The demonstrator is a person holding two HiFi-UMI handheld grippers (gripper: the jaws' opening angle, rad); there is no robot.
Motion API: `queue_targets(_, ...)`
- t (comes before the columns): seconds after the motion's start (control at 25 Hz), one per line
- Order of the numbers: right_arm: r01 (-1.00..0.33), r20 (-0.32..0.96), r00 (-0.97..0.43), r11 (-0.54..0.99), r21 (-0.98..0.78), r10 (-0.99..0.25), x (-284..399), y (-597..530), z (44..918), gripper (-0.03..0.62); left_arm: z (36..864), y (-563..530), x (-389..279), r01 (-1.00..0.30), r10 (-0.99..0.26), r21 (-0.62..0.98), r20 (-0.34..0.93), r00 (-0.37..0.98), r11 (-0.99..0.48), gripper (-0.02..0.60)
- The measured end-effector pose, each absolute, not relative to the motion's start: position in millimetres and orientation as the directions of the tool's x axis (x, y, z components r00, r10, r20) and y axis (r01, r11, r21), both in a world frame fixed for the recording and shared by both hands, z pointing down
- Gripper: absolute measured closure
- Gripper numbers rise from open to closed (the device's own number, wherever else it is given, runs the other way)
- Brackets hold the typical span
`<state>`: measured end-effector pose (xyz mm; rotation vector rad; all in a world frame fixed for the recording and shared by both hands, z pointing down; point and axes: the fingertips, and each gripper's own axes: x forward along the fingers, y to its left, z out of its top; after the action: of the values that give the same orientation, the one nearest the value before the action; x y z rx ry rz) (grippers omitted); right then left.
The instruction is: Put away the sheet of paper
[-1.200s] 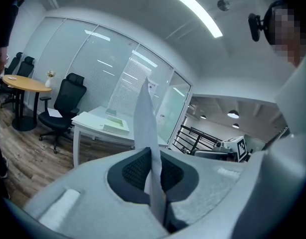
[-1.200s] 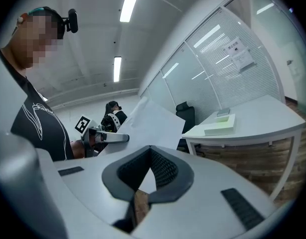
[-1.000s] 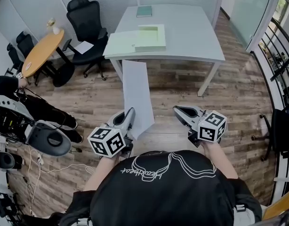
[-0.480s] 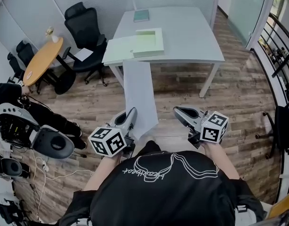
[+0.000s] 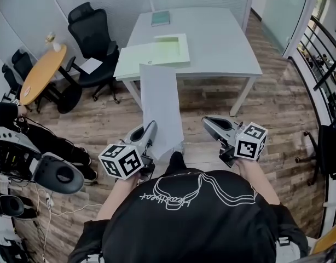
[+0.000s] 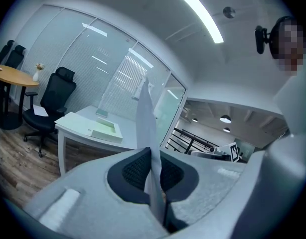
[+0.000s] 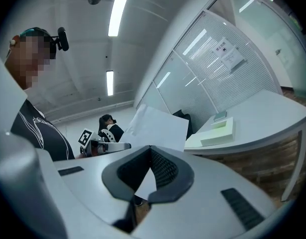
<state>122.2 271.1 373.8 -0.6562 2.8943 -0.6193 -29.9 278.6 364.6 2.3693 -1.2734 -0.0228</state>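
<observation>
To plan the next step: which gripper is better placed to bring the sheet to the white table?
Probably left: the left gripper is shut on the sheet of paper, while the right gripper beside it holds nothing.

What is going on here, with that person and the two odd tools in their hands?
A person stands in an office with a hand-held gripper in each hand. The left gripper is shut on the near end of a sheet of paper, which sticks out ahead toward a white table. The right gripper is shut and empty, held alongside. A pale green box lies on the table; the paper is not yet put away.
</observation>
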Motion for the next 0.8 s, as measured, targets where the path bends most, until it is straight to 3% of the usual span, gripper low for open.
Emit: queue_targets(0.8, -0.471, 0.090, -0.863, 0.726, -0.502, -0.498, 47, 26, 384, 0.586, 381, 27, -115, -0.741, -0.729, 0.470, 0.257, 0.635, -0.479, 0.571)
